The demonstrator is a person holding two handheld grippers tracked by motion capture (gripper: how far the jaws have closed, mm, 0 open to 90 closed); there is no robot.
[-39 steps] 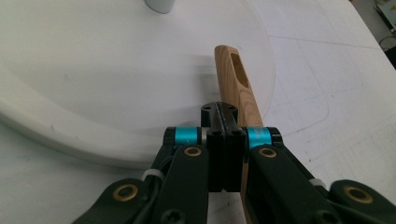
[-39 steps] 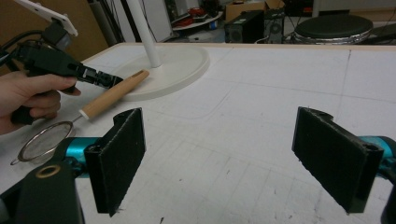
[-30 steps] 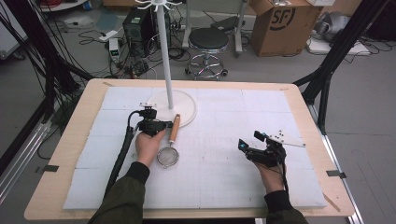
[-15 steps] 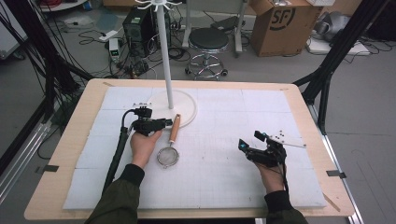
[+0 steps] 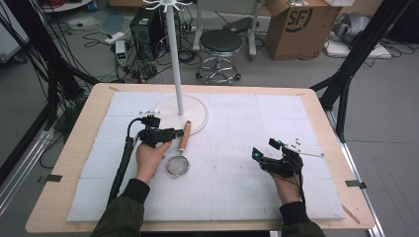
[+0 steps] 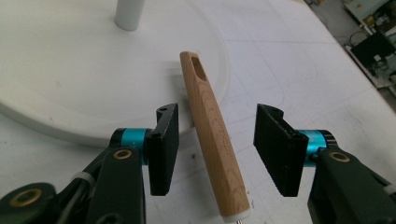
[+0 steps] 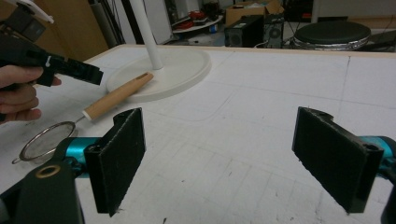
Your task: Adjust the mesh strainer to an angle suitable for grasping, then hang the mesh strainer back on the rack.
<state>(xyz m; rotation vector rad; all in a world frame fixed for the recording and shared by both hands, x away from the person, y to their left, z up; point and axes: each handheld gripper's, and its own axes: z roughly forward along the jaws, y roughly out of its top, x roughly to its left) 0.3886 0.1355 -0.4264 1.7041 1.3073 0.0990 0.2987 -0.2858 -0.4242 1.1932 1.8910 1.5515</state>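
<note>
While both grippers stand with jaws apart, the left gripper (image 6: 215, 149) straddles the strainer's (image 5: 180, 155) wooden handle (image 6: 211, 135), whose tip leans on the stand base (image 5: 197, 114); the right gripper (image 7: 233, 161) hovers well away from that base.

Even bright indoor light, soft shadows, slightly soft focus, no glare

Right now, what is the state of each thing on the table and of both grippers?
Left gripper: open, jaws on either side of the wooden handle, not touching it.
Right gripper: open, holding nothing, over the mat.
Strainer: lying flat on the mat, not held.
Wooden handle: its far end resting on the stand base.
Stand: upright, on its round base.
Mat: spread flat on the table.
</note>
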